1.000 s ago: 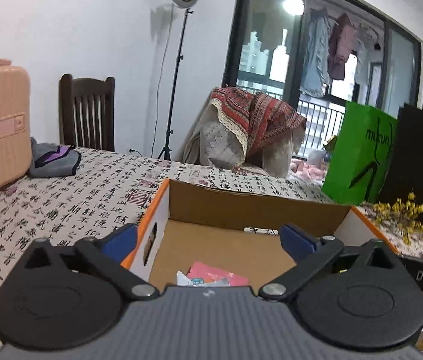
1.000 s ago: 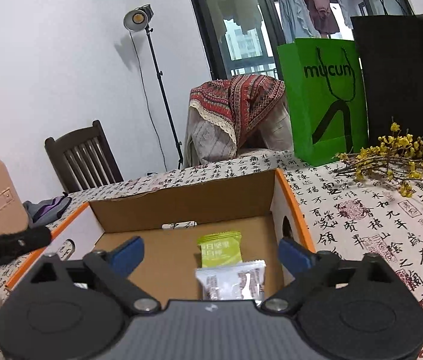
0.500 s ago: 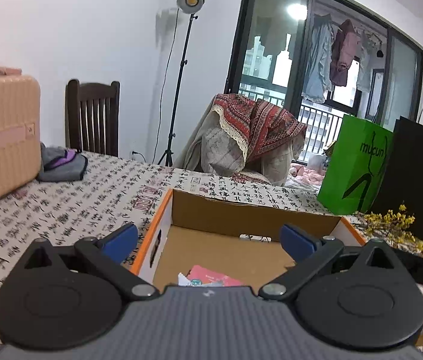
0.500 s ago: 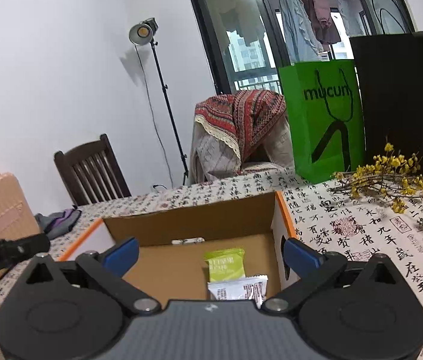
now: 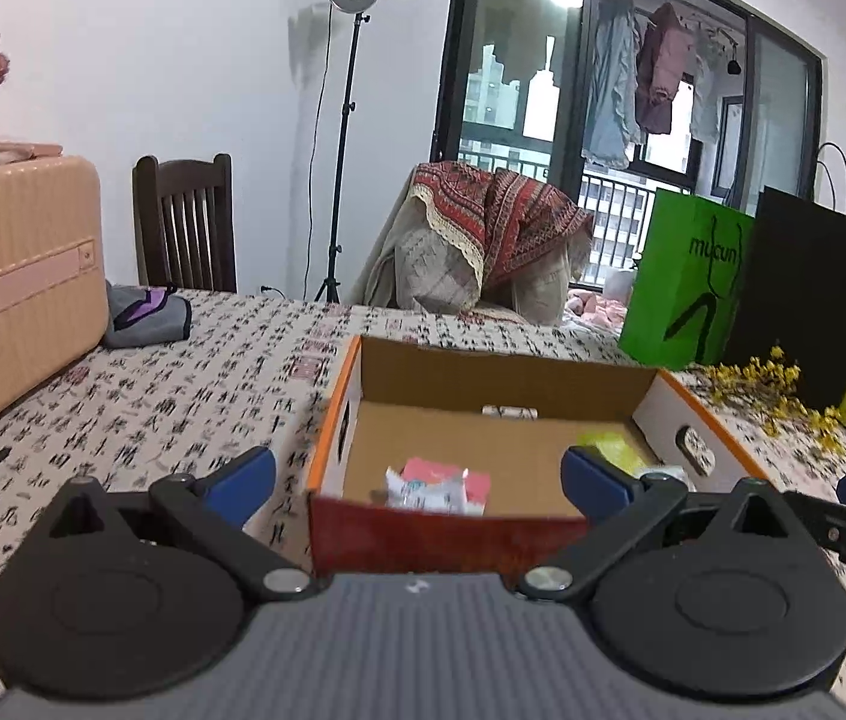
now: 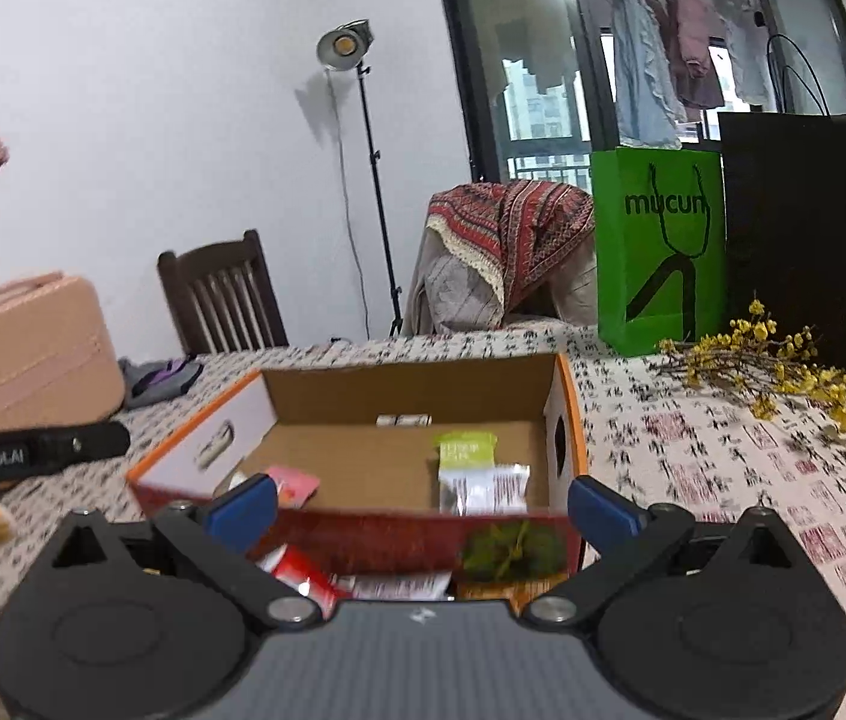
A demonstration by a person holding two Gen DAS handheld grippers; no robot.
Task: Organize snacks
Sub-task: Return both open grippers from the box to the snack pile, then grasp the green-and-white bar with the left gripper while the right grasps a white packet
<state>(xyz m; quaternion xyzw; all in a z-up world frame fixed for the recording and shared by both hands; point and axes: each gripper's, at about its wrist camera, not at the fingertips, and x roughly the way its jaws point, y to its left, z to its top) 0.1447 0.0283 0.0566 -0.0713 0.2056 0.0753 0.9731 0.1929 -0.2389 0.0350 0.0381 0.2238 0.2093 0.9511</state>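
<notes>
Both claws wide open and holding nothing, left gripper (image 5: 417,474) and right gripper (image 6: 420,501) just in front of the cardboard box (image 6: 399,381) on the table (image 5: 183,396), with a pink snack (image 5: 444,483), green snack (image 6: 464,450) and maybe white snack (image 6: 486,487) inside.

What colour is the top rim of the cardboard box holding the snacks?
Orange; the cardboard box rim shows best in the right wrist view.
</notes>
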